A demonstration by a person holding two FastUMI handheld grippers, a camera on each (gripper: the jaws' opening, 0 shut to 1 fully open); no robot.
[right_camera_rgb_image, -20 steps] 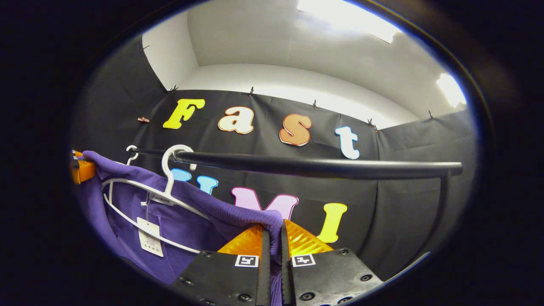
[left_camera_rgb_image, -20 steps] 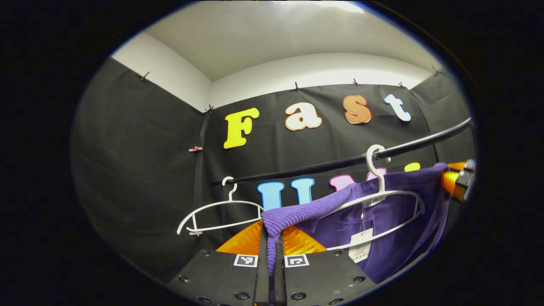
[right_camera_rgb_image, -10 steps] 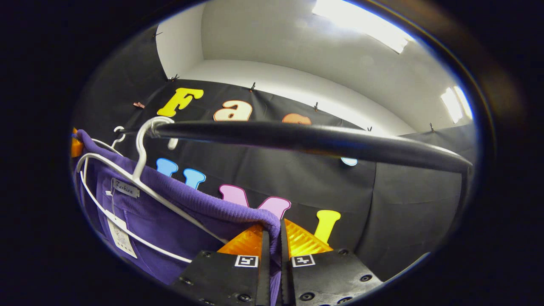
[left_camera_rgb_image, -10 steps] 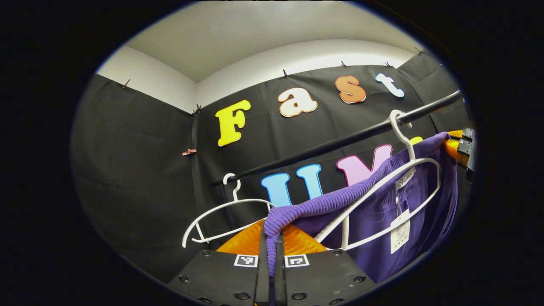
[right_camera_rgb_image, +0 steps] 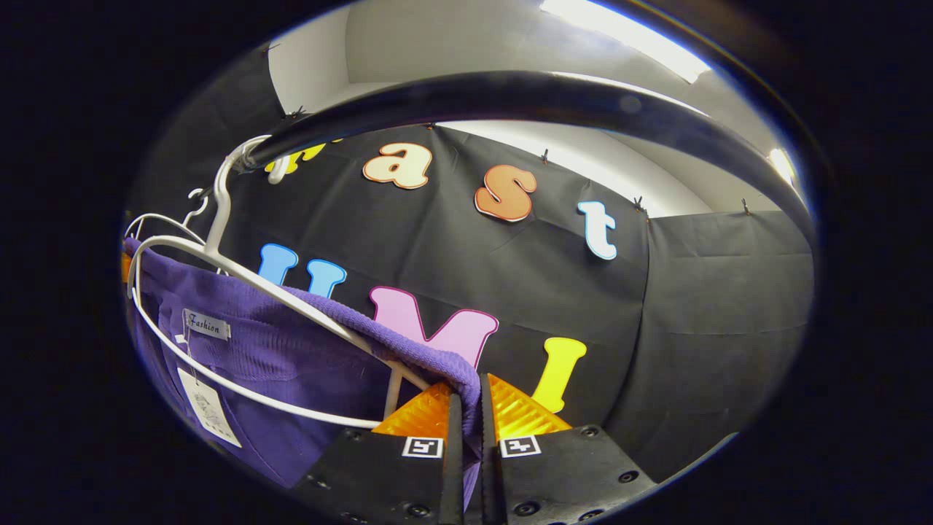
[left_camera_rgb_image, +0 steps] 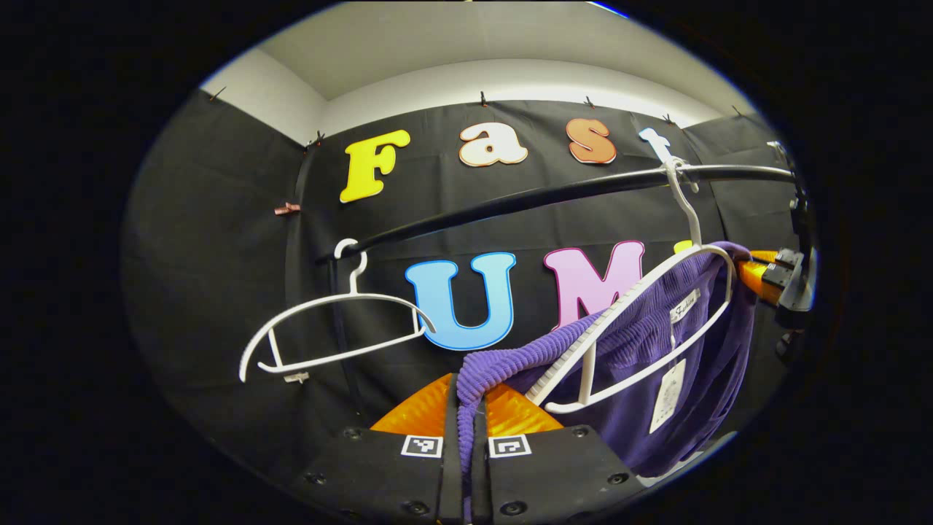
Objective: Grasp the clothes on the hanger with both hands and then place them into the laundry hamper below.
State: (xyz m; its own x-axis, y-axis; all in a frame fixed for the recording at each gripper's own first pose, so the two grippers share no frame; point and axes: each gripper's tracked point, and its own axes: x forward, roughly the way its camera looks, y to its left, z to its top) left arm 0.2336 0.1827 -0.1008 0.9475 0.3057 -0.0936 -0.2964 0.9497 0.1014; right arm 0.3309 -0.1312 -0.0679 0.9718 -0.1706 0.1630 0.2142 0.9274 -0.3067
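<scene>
— From the left gripper view, what do you get that the other misses?

— Two white plastic hangers on the black metal rail [left_camera_rgb_image: 510,200]: a bare white hanger [left_camera_rgb_image: 332,332] at centre left, and the loaded white hanger [left_camera_rgb_image: 641,321] at right. The right gripper [left_camera_rgb_image: 765,266] peeks in at the far right edge, orange fingers clamped on the cloth.

— And the right gripper view?

— The rail [right_camera_rgb_image: 525,95] sweeps across the top, very close. The loaded hanger [right_camera_rgb_image: 240,292] sits at left; the bare one's hook [right_camera_rgb_image: 193,204] just shows behind it.

— The purple ribbed knit garment [left_camera_rgb_image: 656,364]?

— One piece, draped off the hanger, stretched between both grippers. The left gripper [left_camera_rgb_image: 466,408] pinches one shoulder at bottom centre; the right gripper [right_camera_rgb_image: 466,412] pinches the other.

— Any writing?

— A grey neck label [right_camera_rgb_image: 205,324] in script, plus a white swing tag [right_camera_rgb_image: 208,408], too small to read.
</scene>
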